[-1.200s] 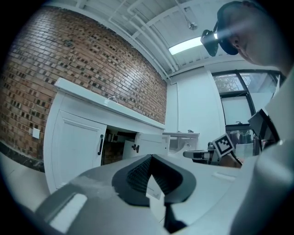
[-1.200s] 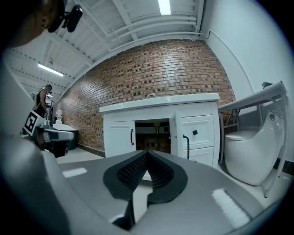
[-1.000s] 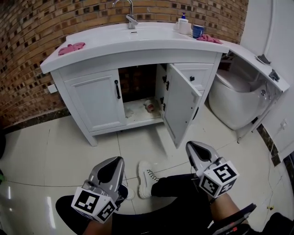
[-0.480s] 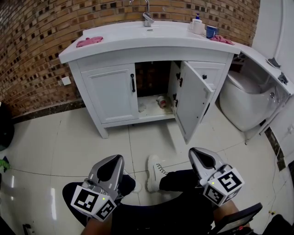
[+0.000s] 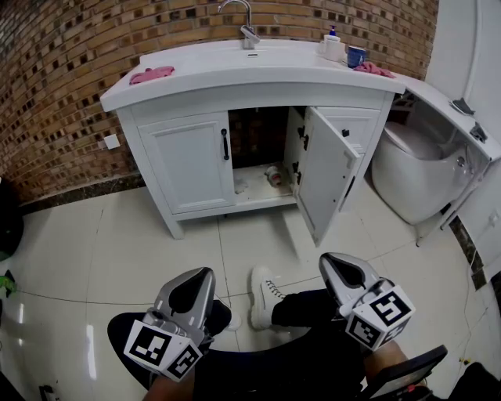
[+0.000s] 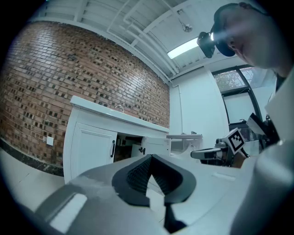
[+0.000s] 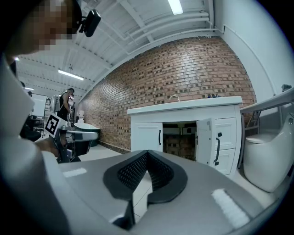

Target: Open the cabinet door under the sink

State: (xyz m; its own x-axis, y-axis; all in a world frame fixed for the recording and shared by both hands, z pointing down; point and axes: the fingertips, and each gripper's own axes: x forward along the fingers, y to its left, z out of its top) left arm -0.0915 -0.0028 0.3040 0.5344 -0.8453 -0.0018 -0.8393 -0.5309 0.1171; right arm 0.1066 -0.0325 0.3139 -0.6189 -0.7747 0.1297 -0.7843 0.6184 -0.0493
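The white sink cabinet (image 5: 250, 102) stands against the brick wall, also in the left gripper view (image 6: 96, 142) and the right gripper view (image 7: 183, 133). Its right door (image 5: 322, 184) swings wide open toward me, showing the dark inside. Its left door (image 5: 191, 162), with a black handle (image 5: 224, 145), is closed. My left gripper (image 5: 202, 272) and right gripper (image 5: 329, 258) hover low over my lap, well back from the cabinet. Both are shut and hold nothing, as the left gripper (image 6: 150, 157) and right gripper (image 7: 147, 152) also show in their own views.
A small object (image 5: 273, 175) lies on the cabinet floor. A pink cloth (image 5: 153, 74), faucet (image 5: 244, 23), bottle (image 5: 333, 45) and blue cup (image 5: 357, 55) sit on the counter. A white toilet-like fixture (image 5: 415, 176) stands at the right. My white shoe (image 5: 266, 292) rests on the tiled floor.
The view has shifted, so the cabinet now sits further right in the frame. Both grippers stay shut in about the same place. The right door stays open.
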